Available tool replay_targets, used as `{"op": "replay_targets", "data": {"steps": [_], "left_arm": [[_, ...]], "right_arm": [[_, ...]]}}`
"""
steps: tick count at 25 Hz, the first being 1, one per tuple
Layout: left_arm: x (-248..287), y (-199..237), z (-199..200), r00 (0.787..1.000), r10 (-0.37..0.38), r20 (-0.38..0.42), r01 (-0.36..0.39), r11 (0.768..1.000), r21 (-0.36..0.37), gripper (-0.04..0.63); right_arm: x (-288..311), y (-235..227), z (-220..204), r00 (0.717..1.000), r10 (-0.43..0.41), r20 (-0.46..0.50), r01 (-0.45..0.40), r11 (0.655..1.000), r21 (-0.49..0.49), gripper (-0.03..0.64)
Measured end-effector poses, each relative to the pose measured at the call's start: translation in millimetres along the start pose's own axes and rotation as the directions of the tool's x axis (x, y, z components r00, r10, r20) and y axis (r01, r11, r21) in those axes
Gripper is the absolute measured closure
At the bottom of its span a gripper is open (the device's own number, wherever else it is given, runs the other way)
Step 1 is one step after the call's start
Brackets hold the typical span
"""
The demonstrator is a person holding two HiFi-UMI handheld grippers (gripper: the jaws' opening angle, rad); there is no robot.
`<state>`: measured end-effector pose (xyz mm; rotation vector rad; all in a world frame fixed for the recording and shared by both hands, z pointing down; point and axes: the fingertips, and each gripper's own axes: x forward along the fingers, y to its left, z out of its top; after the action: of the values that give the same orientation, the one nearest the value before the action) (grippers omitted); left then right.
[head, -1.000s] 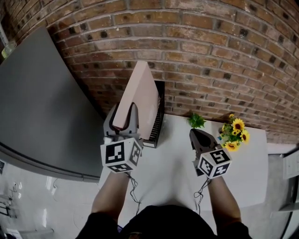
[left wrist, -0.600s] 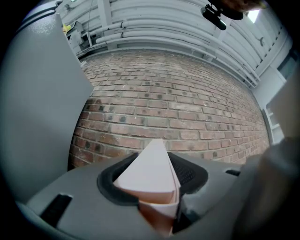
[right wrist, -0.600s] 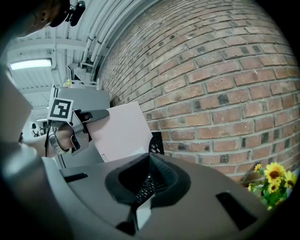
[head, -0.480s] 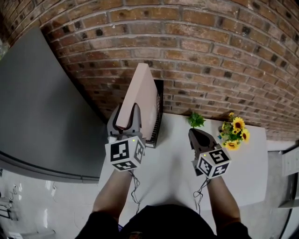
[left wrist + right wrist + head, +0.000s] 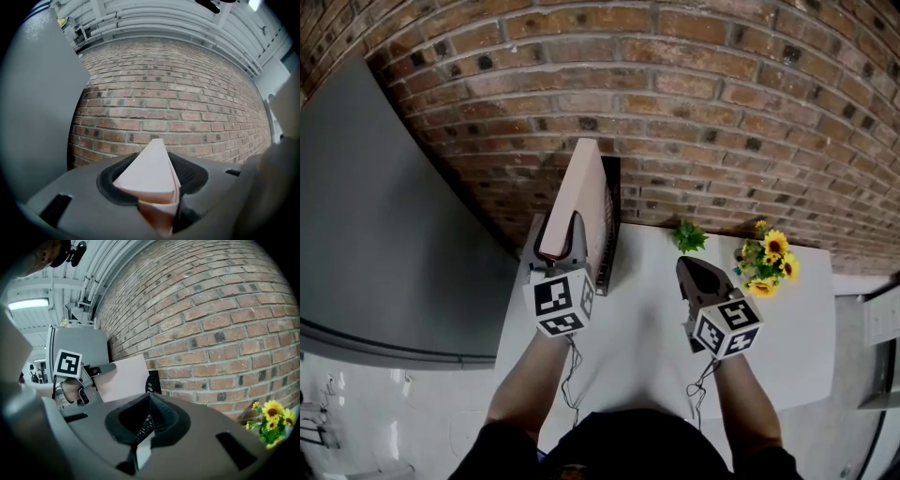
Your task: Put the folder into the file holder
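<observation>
Folder (image 5: 586, 197): pink, upright on edge, clamped near its lower corner by your left gripper (image 5: 561, 234), jaws pressed on it from both sides. It stands at the left side of the black mesh holder (image 5: 612, 246), at the table's (image 5: 647, 347) back-left corner against the brick wall (image 5: 722, 112). Whether its bottom edge already sits in a slot cannot be told. Judgement: insertion step, nearly done. Hold the folder vertical, line its lower edge with a slot, lower until it bottoms, and release only then; a tilt would likely catch the mesh. Right gripper (image 5: 692, 272): jaws closed, empty, over mid-table, free to steady the holder. Grey cabinet (image 5: 384, 216) close on the left limits sideways room. Green sprig (image 5: 687, 236) and sunflowers (image 5: 769, 258) by the back edge are well clear.
</observation>
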<state>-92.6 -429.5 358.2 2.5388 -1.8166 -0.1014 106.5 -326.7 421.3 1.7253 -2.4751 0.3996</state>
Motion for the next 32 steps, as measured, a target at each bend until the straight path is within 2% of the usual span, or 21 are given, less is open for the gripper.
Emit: {"op": "replay_targets", "data": {"steps": [15, 28, 32], "left_arm": [[21, -5, -52, 0.996, 0.008, -0.090, -0.006, 1.000, 0.027, 0.403], [26, -12, -53, 0.996, -0.038, -0.083, 0.044, 0.996, 0.073, 0.397], [19, -13, -48, 0.997, -0.042, -0.059, 0.047, 0.995, 0.091, 0.395]], "right_arm": [[-6, -12, -5, 0.999, -0.044, -0.009, 0.044, 0.999, 0.014, 0.614], [-6, -9, -2, 0.998, -0.055, -0.004, 0.055, 0.998, 0.011, 0.614], [-7, -8, 0, 0.999, -0.048, 0.010, 0.048, 0.999, -0.005, 0.614]]}}
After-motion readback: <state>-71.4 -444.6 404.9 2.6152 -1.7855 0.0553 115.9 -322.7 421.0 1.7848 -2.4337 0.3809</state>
